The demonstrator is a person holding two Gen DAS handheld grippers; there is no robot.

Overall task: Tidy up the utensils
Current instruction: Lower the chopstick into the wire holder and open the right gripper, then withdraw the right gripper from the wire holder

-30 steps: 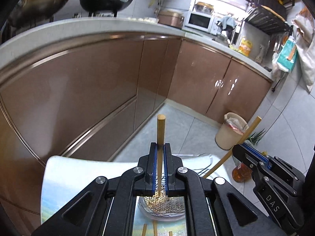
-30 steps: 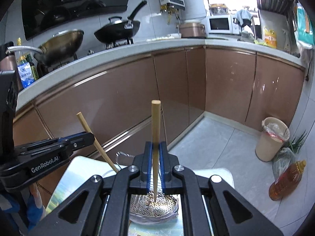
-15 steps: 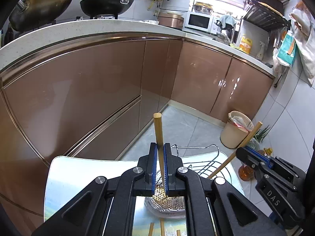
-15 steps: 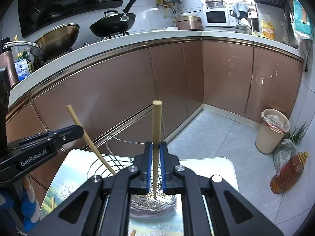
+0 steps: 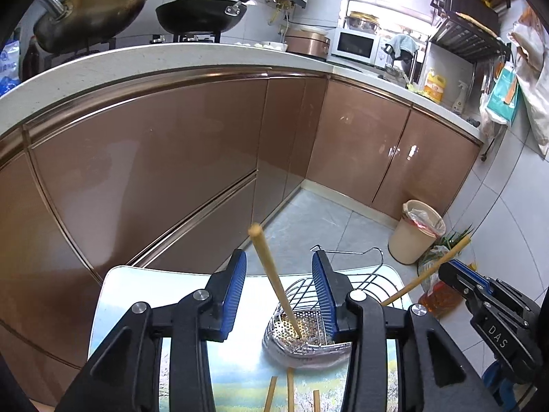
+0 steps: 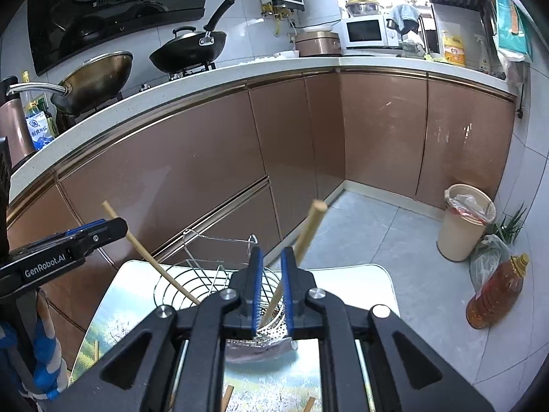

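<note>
A metal wire utensil holder (image 5: 308, 329) with a perforated bottom stands on a small table (image 5: 113, 295). My left gripper (image 5: 279, 292) is open; a wooden chopstick (image 5: 272, 278) stands loose between its fingers, leaning left, its tip in the holder. My right gripper (image 6: 272, 288) is partly open; its chopstick (image 6: 303, 240) leans right against the right finger with its lower end in the holder (image 6: 219, 281). The other gripper and its chopstick show at each view's side (image 5: 425, 274) (image 6: 151, 261).
Several more chopsticks (image 5: 290, 391) lie on the table's near edge. Brown kitchen cabinets (image 5: 171, 158) stand behind the table. A bin (image 6: 466, 223) and an oil bottle (image 6: 497, 295) are on the tiled floor to the right.
Both grippers came lower over the holder and opened. The left opened wide and released its chopstick, which tilted left into the holder. The right opened slightly and its chopstick tilted right.
</note>
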